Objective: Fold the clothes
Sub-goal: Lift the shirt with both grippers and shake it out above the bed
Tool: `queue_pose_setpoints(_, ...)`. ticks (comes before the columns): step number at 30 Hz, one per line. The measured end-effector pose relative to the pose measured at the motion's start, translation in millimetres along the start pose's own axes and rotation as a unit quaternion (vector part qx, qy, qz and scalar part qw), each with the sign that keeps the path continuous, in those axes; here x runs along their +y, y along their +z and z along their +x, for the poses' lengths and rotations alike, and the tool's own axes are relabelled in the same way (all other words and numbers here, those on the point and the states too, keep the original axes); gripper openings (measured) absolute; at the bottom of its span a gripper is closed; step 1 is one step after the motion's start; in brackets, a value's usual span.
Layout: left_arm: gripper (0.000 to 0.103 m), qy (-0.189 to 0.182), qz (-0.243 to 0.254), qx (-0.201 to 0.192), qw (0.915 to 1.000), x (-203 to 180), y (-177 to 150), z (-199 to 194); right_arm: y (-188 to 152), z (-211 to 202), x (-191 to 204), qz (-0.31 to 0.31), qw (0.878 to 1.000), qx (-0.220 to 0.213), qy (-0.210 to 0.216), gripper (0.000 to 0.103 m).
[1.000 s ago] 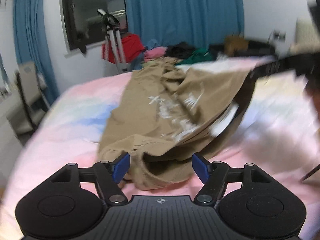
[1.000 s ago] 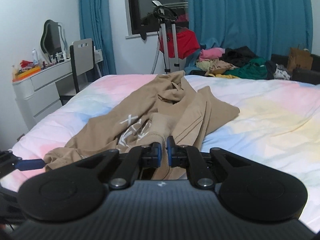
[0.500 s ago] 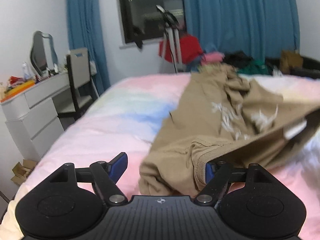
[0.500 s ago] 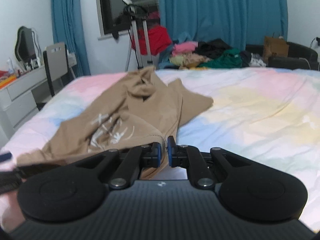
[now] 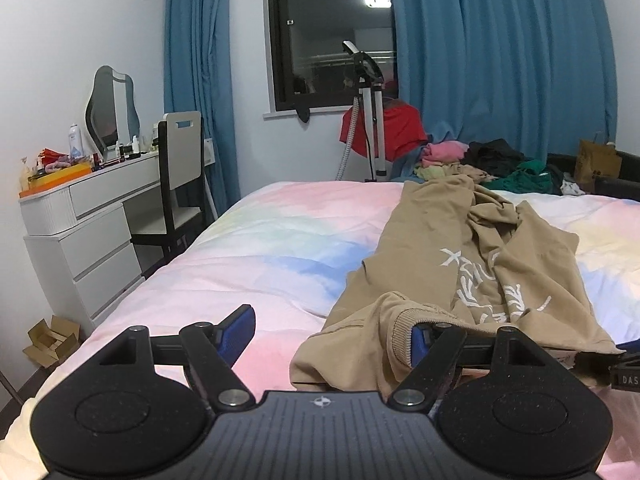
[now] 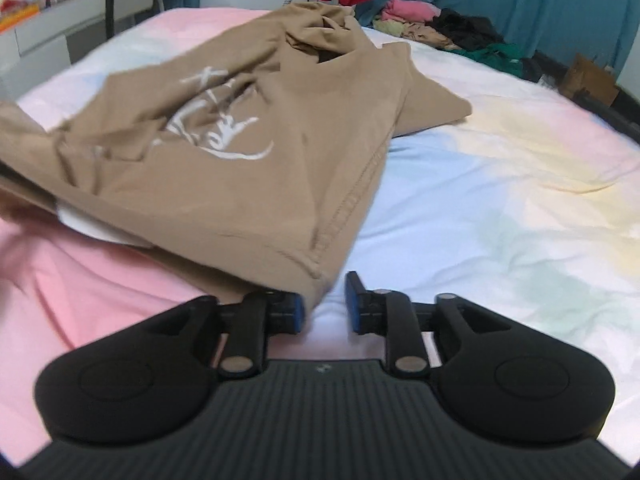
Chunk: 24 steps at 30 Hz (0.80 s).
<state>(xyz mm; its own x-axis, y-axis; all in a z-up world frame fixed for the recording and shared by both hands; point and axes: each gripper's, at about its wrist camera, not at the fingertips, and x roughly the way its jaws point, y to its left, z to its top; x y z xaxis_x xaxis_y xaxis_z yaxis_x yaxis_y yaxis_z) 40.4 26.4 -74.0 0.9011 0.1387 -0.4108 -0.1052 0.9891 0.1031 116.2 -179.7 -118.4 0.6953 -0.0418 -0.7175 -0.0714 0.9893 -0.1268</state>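
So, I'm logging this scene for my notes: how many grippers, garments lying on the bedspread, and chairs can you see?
Grippers: 2 (left gripper, right gripper)
Garments on the bedspread: 1 (tan garment)
Chairs: 1 (chair)
Total: 4

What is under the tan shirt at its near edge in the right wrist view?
Under the tan shirt a white fabric patch peeks out at the near left edge, above the pastel bedspread. Whether it is lining or a separate item stays covered.
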Motion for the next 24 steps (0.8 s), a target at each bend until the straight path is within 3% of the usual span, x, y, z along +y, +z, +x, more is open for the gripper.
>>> queue_pose_setpoints(2,0.077,0.004,-0.001,-0.004,1.0000,0,0,-1,0,-3,-5,0.015,0.999,-0.013,-0.034,0.058)
queue_pose_setpoints(3,0.077,0.006,-0.003,-0.005,1.0000,0,1,0,0,-6,-10,0.036,0.998,-0.023,-0.045,0.061)
queue_pose_setpoints(5,0.077,0.005,-0.020,-0.005,0.9998,1,1,-1,-1,-12,-24,0.092,0.992,-0.051,-0.064,0.079)
queue_pose_setpoints(10,0.079,0.007,-0.044,-0.037,0.9983,6,5,-17,4,-41,-43,0.177,0.974,-0.123,-0.070,0.080)
queue_pose_setpoints(15,0.082,0.018,-0.073,-0.096,0.9925,18,39,-41,50,-107,-52,0.217,0.949,-0.218,-0.067,0.080)
queue_pose_setpoints(19,0.082,0.023,-0.106,-0.143,0.9838,25,104,-66,100,-169,-54,0.209,0.931,-0.290,-0.075,0.080)
queue_pose_setpoints(24,0.082,0.007,-0.122,-0.213,0.9693,33,219,-117,163,-262,-78,0.194,0.908,-0.364,-0.079,0.080)
